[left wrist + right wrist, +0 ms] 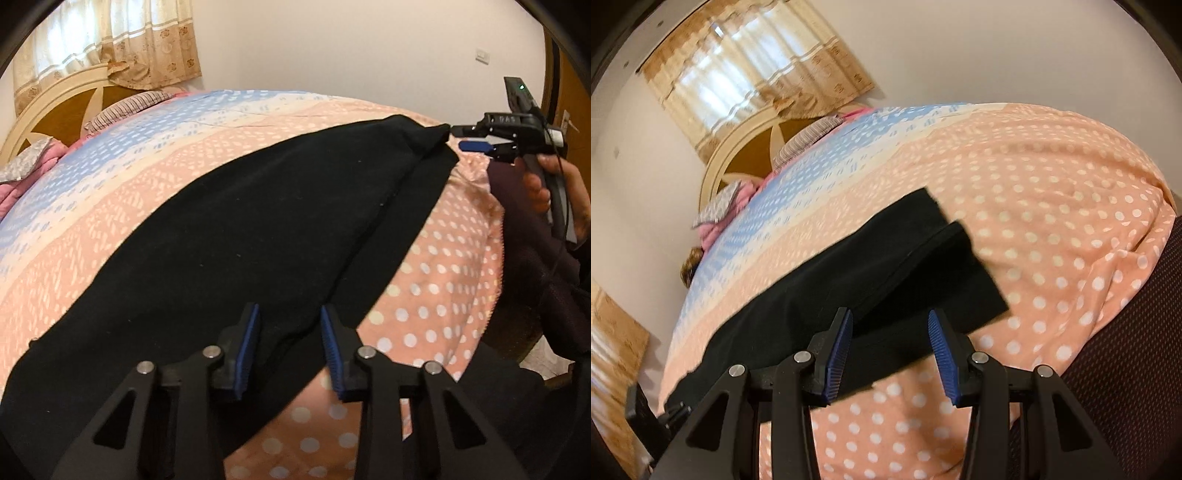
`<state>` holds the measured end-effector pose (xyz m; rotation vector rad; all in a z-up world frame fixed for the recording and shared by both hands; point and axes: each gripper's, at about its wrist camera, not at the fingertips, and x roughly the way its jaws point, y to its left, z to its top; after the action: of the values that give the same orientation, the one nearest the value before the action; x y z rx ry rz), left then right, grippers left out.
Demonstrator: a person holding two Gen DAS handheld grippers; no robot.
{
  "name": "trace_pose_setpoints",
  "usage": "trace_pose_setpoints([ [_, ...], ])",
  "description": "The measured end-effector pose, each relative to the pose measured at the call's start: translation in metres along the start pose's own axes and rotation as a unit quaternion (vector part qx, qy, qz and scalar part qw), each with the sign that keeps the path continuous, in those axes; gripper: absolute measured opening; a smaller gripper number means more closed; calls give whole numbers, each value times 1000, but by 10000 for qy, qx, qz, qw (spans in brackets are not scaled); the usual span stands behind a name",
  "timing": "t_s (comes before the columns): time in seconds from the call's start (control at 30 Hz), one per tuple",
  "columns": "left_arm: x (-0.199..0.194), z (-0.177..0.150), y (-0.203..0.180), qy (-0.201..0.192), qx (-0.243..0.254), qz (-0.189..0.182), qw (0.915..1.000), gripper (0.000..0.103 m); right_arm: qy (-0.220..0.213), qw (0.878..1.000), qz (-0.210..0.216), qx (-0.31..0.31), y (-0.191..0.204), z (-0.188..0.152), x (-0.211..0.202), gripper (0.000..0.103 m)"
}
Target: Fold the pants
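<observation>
Black pants (258, 221) lie flat on the bed, folded lengthwise with one leg over the other. My left gripper (290, 317) is open, its blue pads to either side of the near edge of the pants at one end. My right gripper (890, 321) is open over the other end of the pants (886, 266), where two hem layers sit offset. In the left wrist view the right gripper (461, 138) shows at the far end of the pants, jaws apart, held by a hand. The left gripper's body (646, 417) shows at the lower left of the right wrist view.
The bed has a peach polka-dot and blue patterned cover (424, 277). Pillows (125, 107) and a cream headboard (48, 107) are at the far end, with curtains (110, 40) behind. The person's dark clothing (535, 277) is at the right bed edge.
</observation>
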<state>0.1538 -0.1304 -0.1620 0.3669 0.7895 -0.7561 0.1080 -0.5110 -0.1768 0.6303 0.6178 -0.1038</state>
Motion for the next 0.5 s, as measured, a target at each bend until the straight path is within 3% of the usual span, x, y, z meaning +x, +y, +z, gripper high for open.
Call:
trace_pose_setpoints([
  [0.13, 2, 4, 6, 38, -96, 14, 9999, 13, -19, 9996, 128, 269, -10, 11, 5, 45],
  [0.2, 4, 6, 8, 41, -184, -27, 9998, 11, 12, 9990, 126, 419, -18, 17, 15, 45],
  [0.23, 5, 7, 7, 46, -200, -40, 9998, 11, 32, 9986, 168, 491, -21, 21, 19, 42],
  [0.27, 5, 7, 7, 49, -191, -45, 9998, 11, 59, 9982, 255, 543, -23, 24, 23, 26],
  [0.33, 5, 8, 5, 15, -174, -20, 9998, 9, -15, 9983, 220, 547, -25, 33, 28, 3],
  [0.5, -15, 10, 8, -234, -319, -166, 9991, 8, -405, 9985, 357, 12, 0, 40, 6, 3],
])
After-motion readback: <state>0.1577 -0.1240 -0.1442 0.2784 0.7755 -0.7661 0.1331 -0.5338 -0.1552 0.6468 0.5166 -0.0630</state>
